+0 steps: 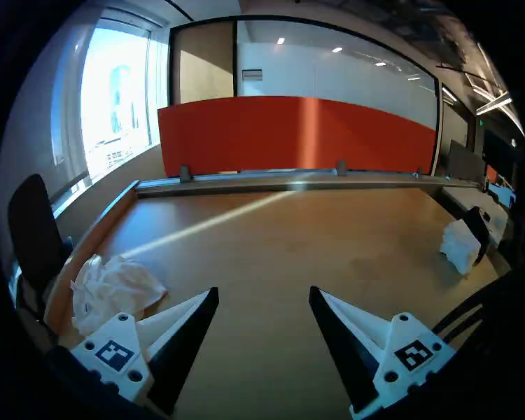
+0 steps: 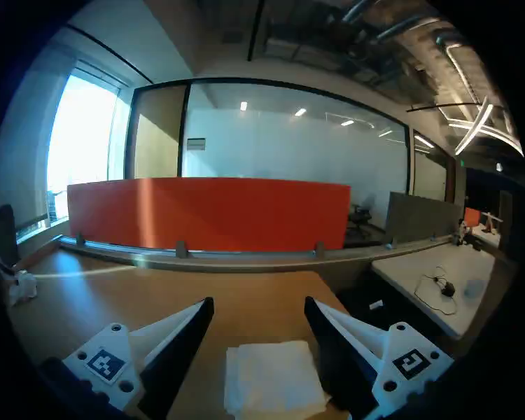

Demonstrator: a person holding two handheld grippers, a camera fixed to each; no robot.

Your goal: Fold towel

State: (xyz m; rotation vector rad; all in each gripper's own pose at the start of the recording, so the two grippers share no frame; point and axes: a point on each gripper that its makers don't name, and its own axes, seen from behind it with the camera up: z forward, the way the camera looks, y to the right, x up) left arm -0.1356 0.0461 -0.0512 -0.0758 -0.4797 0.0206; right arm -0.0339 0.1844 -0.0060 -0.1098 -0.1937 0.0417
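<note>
In the left gripper view, a crumpled towel point(image 1: 112, 290) lies heaped at the far left of the wooden table point(image 1: 297, 238), close to the raised edge and just beyond the left finger of the left gripper point(image 1: 262, 289), whose jaws stand wide apart with nothing between them but bare tabletop. The cloth looks thin, light and limp, full of loose ridges; it will likely sag and slide on the smooth wood, so a corner or a free hem standing up from the heap seems the best place to pinch, not the bulky middle. Farther right, near the table's right edge, sits a white bundle point(image 1: 460, 246); whether it is cloth or paper is hard to tell. In the right gripper view, a small white lump point(image 2: 22, 287) shows at the far left of the table, probably the same heap. The right gripper point(image 2: 257, 301) is likewise spread open and empty, and a folded towel point(image 2: 273, 378) lies flat and square on the table between its fingers, touched by neither.
</note>
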